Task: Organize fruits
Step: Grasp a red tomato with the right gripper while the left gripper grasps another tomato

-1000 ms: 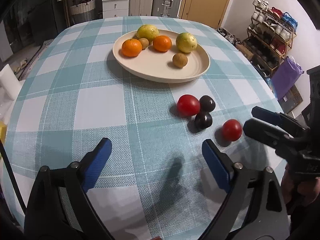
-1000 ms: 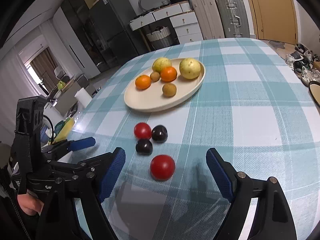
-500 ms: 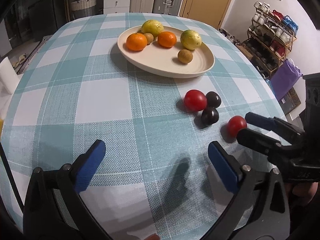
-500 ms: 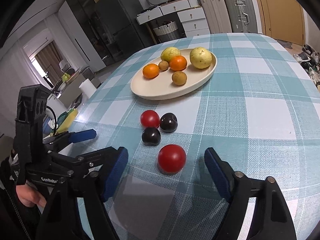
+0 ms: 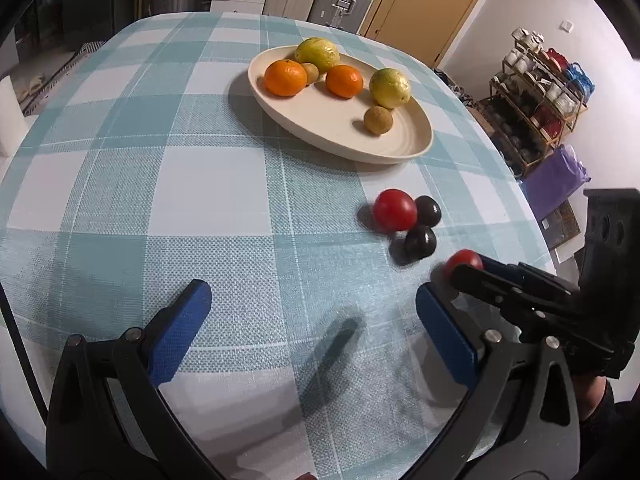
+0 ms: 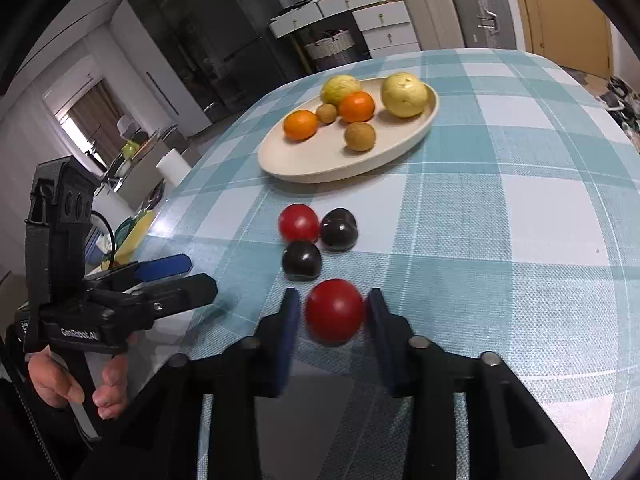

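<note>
On checked tablecloth (image 6: pixel 500 208): right gripper (image 6: pixel 334 312), jaws just closed around near tomato (image 6: pixel 334 310); left gripper (image 5: pixel 312 320), jaws wide, marked "GenRobot.AI"; two dark plums (image 6: pixel 302 260) directly ahead.

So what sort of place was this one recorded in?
Most likely a lived-in home, around a dining table with a checked cloth. A shoe rack stands by the wall, suitcases and white drawers line the back, and a fridge stands nearby.

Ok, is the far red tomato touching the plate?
Apart. The right wrist view shows bare tablecloth between the far red tomato and the plate rim.
</note>
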{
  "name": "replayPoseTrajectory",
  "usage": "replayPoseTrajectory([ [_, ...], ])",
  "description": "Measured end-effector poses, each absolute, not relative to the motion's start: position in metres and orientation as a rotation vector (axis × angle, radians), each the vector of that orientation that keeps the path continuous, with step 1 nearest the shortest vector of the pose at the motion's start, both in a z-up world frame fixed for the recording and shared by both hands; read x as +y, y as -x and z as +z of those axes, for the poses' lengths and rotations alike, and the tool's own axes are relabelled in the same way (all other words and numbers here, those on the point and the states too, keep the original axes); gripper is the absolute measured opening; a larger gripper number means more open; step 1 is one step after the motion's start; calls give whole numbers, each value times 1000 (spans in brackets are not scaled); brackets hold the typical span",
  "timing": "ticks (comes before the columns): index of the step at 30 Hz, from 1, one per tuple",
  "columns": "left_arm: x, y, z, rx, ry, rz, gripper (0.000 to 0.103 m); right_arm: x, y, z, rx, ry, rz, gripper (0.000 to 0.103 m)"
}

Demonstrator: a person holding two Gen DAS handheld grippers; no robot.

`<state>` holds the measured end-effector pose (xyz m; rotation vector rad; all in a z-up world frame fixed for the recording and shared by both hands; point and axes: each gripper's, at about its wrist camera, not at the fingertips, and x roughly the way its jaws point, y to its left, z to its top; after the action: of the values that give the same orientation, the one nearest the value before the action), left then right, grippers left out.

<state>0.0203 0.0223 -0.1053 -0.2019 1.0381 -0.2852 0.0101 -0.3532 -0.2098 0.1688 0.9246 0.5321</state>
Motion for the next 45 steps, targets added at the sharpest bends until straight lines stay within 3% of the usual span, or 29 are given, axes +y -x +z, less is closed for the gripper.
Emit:
replayPoseTrajectory([
  [23,-16,-74,-97,1045,260,-391,101,-381,-8,-200,860,-225,561,30],
  [30,-28,-84,-98,1055,248,-438,80,-387,-14,-196,852,-247,571,30],
  [37,-37,-89,-105,1108,242,-500,42,-388,-19,-193,846,-248,586,30],
  [42,-37,-90,-110,1125,260,-512,28,-388,-21,-194,849,-249,589,30],
  [45,-31,-92,-110,1117,295,-511,28,-388,-22,-194,853,-247,589,30],
])
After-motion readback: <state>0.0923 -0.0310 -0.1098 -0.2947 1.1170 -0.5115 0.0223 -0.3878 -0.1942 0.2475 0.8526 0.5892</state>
